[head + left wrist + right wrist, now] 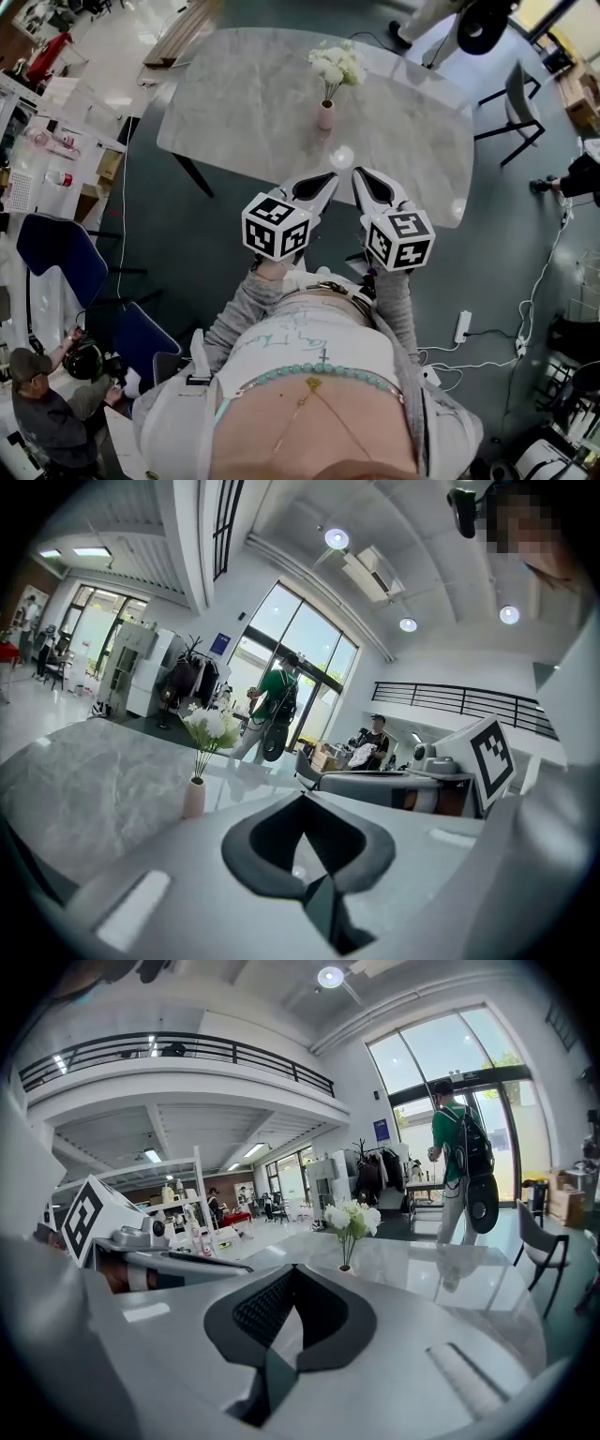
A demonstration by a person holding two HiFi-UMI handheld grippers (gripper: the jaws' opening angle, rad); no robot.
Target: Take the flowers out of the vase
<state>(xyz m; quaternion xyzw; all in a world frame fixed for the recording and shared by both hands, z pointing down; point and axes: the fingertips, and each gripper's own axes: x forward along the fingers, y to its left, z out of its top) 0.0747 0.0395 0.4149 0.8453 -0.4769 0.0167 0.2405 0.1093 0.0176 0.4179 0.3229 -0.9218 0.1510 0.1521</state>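
White flowers (pixel 337 64) stand upright in a small pink vase (pixel 324 114) near the far middle of the grey marble table (pixel 244 103). My left gripper (pixel 327 177) and right gripper (pixel 359 175) are held side by side over the table's near edge, well short of the vase. Both are shut with nothing between the jaws. In the left gripper view the flowers (pixel 212 726) and vase (pixel 194 797) lie ahead to the left of my left gripper (pixel 302 799). In the right gripper view the flowers (pixel 352 1218) rise just beyond my right gripper (pixel 292 1269), which hides most of the vase.
A chair (pixel 521 98) stands at the table's right end and blue chairs (pixel 58 253) at the left. A person with a camera (pixel 56 394) crouches at lower left. A person with a backpack (pixel 459 1162) stands by the windows. Cables and a power strip (pixel 462 326) lie on the floor.
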